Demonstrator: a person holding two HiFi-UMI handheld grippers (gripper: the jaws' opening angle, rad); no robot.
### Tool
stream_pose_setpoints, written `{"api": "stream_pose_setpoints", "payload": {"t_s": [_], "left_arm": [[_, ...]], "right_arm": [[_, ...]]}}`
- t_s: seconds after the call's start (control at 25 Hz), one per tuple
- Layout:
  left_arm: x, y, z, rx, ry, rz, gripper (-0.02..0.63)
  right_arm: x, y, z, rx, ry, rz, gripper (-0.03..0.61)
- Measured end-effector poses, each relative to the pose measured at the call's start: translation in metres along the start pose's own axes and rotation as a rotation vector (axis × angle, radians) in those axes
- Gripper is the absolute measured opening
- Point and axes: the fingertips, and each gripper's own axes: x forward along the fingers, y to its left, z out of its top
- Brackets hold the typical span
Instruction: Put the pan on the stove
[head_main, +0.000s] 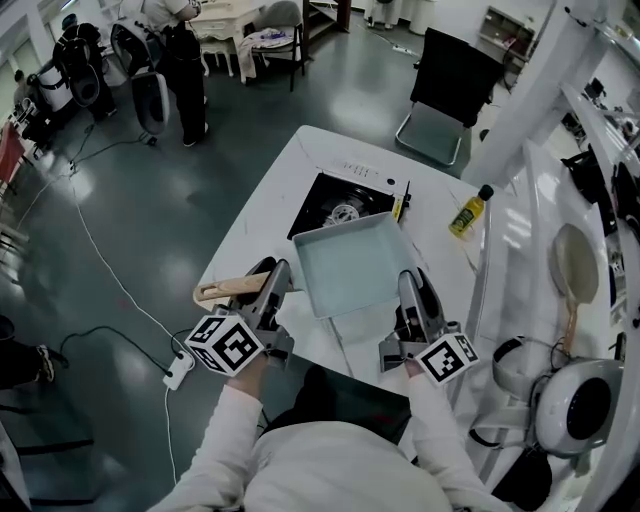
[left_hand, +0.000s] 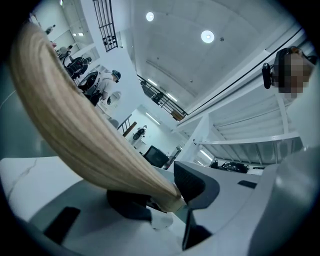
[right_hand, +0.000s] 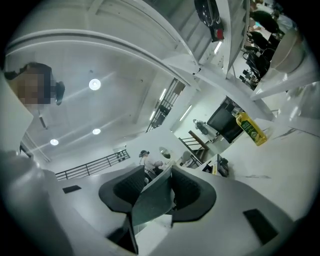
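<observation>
A square pale-blue pan (head_main: 350, 265) with a wooden handle (head_main: 225, 290) hangs level over the white table (head_main: 262, 215), its far edge overlapping the black portable stove (head_main: 335, 205). My left gripper (head_main: 272, 283) is shut on the handle close to where it meets the pan; in the left gripper view the handle (left_hand: 75, 130) runs diagonally up and left from between the pads of my left gripper (left_hand: 167, 192). My right gripper (head_main: 410, 292) is shut on the pan's right rim, and in the right gripper view the thin rim (right_hand: 150, 202) is pinched between the dark pads of my right gripper (right_hand: 159, 192).
A yellow bottle (head_main: 470, 212) stands at the table's far right, also in the right gripper view (right_hand: 251, 128). A black chair (head_main: 450, 75) is behind the table. A white rack with a round paddle (head_main: 573, 265) runs along the right. A power strip (head_main: 178, 372) lies on the floor.
</observation>
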Motion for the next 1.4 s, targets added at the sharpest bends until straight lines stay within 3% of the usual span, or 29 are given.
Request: {"api": "stream_pose_setpoints", "payload": {"t_s": [0.56,1.4], "left_arm": [[0.07,0.047,0.009,0.009,0.05,-0.031,0.15],[0.141,0.09,0.013,0.018,0.078,0.003,0.15]], "right_arm": [[0.061,-0.042,-0.01,-0.008,0.012,-0.061,0.181],[0.129,-0.097,-0.018,-0.009,0.093,-0.071,0.183]]}}
